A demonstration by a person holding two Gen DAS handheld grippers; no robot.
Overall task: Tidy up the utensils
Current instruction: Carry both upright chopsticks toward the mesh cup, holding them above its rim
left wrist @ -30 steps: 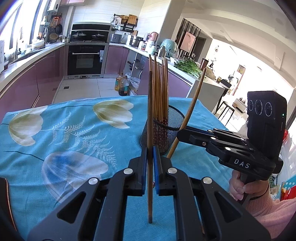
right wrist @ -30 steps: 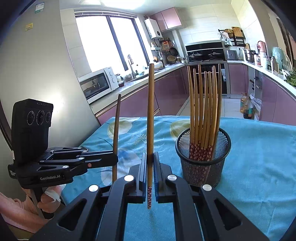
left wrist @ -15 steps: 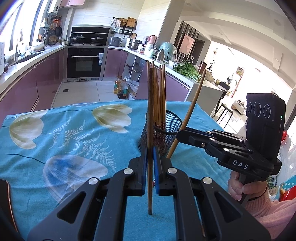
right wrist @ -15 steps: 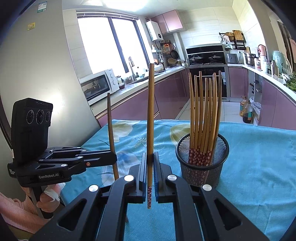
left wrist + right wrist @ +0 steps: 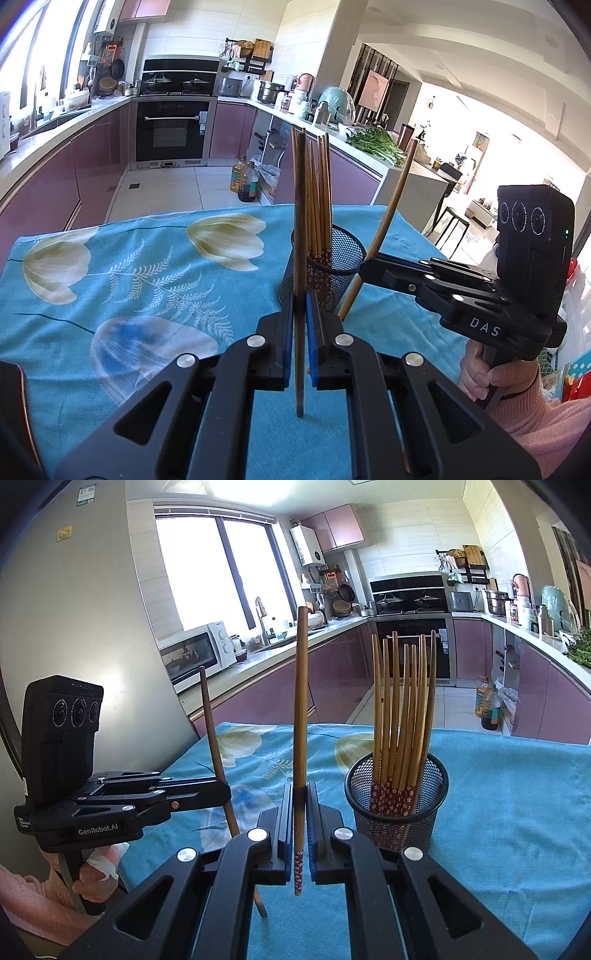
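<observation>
While my table sits under its teal flower cloth | mesh cup stands on it, stuffed with chopsticks | left gripper clamped on one upright chopstick | right gripper pinching another chopstick, both beside the cup

Smooth wooden chopsticks stand in a black wire-mesh holder; matt printed cloth covers the desk.
</observation>
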